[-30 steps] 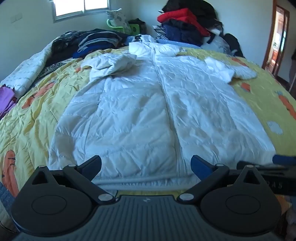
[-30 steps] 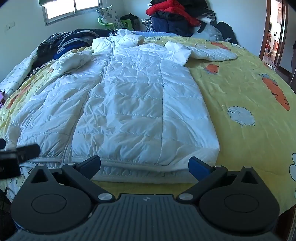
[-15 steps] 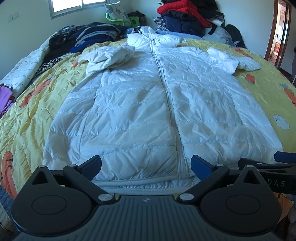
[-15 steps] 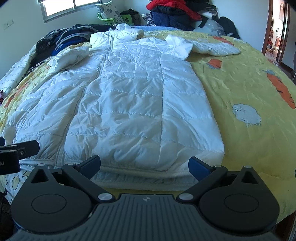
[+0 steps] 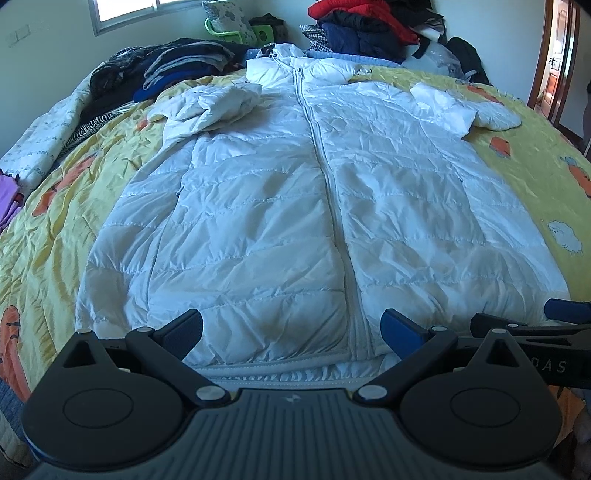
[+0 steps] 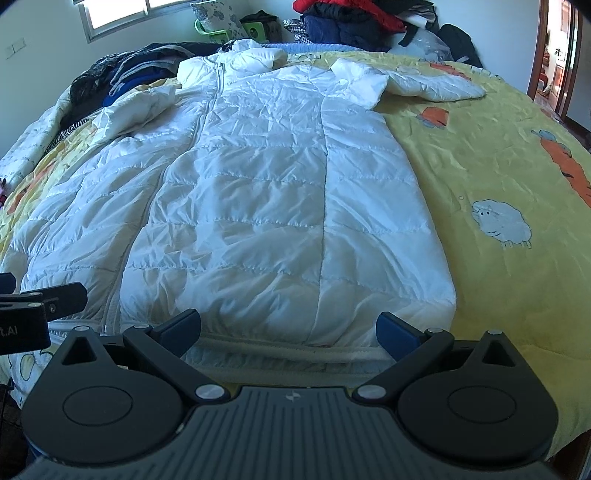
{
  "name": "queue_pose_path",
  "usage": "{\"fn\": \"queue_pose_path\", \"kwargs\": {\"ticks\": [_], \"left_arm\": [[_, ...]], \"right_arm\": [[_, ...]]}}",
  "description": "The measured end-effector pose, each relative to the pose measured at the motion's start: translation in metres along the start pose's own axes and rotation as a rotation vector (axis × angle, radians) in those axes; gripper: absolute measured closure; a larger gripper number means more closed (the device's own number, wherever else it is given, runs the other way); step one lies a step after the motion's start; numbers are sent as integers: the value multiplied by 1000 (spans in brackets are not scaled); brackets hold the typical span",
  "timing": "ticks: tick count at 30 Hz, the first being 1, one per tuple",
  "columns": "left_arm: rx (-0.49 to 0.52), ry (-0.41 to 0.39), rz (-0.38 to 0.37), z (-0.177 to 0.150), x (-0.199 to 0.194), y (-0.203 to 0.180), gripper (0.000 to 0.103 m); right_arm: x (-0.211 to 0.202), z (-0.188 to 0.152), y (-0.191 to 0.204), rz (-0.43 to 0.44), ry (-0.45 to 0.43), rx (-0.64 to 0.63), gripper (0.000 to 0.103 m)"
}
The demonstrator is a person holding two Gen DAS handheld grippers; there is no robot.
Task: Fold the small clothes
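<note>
A long white quilted jacket [image 5: 295, 206] [image 6: 266, 206] lies flat and zipped on the yellow bedspread [image 6: 498, 155], hood toward the far end. Its left sleeve [image 5: 210, 107] is bunched up; its right sleeve [image 6: 432, 86] stretches out to the right. My left gripper [image 5: 291, 330] is open, just above the jacket's hem near the zip. My right gripper [image 6: 288, 328] is open over the hem's right half. Neither holds anything. Each gripper shows at the edge of the other's view.
Dark folded clothes [image 5: 177, 66] are piled at the bed's far left. A heap of red and navy garments [image 6: 347, 22] stands at the far end. A doorway [image 6: 557, 51] opens at the right. Bare bedspread lies right of the jacket.
Both grippers have moved forward and lower toward the jacket's hem, which now fills more of each view. Their fingers stay open.
</note>
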State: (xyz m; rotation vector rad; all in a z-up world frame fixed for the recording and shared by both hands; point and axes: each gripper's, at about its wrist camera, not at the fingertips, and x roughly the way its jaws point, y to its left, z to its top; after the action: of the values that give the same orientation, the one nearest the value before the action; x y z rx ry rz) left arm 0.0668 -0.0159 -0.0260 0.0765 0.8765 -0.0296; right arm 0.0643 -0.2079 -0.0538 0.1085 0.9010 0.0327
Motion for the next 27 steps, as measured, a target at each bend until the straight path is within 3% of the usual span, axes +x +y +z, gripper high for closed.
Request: {"fn": "queue_pose_path", "kwargs": {"ticks": [27], "left_arm": [[-6,1,-3,-2,-1,2,0]], "right_arm": [[-1,-3,5,-2,10,-9,1]]}}
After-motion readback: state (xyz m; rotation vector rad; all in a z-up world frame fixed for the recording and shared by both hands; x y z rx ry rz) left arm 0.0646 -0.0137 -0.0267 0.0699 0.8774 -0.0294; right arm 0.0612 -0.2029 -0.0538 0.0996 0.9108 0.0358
